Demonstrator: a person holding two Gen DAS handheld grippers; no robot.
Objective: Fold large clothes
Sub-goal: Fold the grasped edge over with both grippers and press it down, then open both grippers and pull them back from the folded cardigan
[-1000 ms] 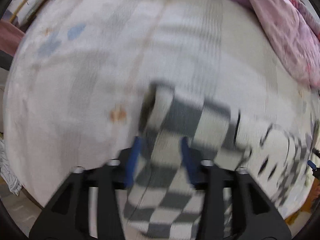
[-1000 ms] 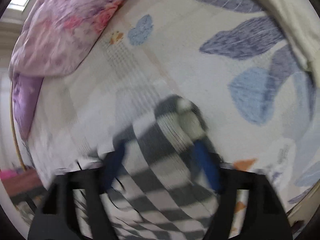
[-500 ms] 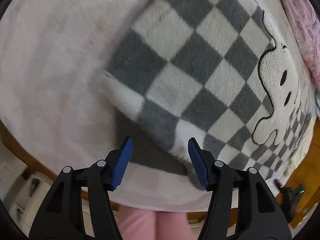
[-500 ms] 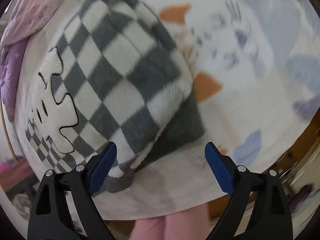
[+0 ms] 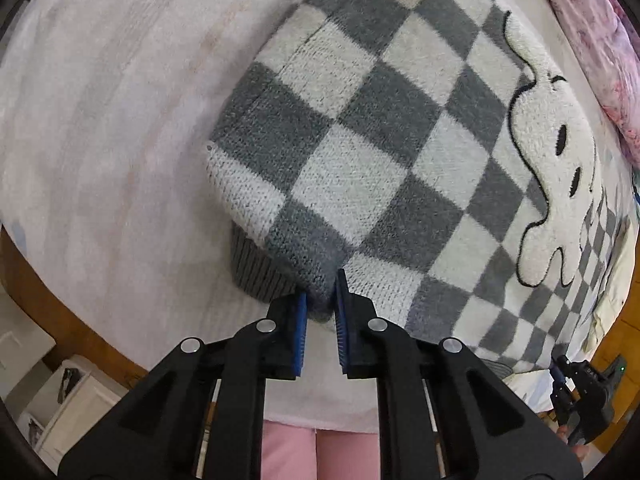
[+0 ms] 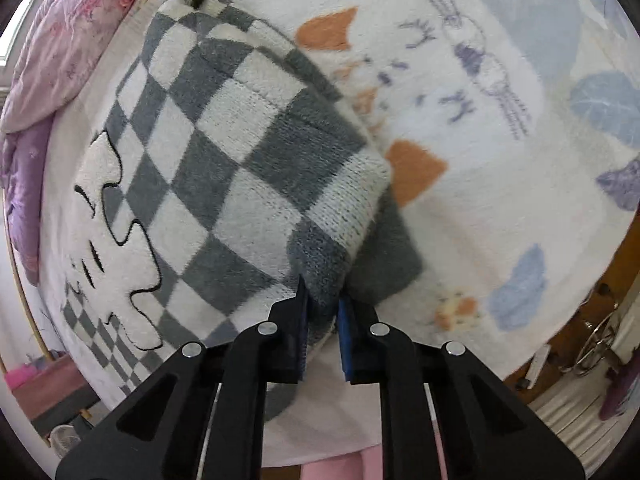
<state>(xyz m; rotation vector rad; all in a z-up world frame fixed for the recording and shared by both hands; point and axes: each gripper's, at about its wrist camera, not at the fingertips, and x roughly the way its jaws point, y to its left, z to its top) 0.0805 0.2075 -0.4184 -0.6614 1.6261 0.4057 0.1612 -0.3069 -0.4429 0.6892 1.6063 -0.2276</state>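
We see no brand, label or readable writing anywhere. Nearest to us, our left claw is closing, its blue ribbed pads pinching the near hem of the checkered sweater; our right claw is closing likewise on the other near corner, a wad of grey knit squeezed between its pads. Below the claws, pink trouser legs show at the bed's edge. The sweater lies flat on the bed, folded, a fuzzy knit of grey and off-white squares with a darker ribbed band at its hem. Across it sits a plush cream patch, wavy-edged, outlined in black stitching, with small black ovals. Under it spreads the bedsheet, soft and pale, printed with orange shapes, blue leaves and a thin-lined rabbit. Farthest off, a pink floral quilt lies bunched at the sheet's edge. In the left view our right claw's black body shows small at the sweater's other corner.
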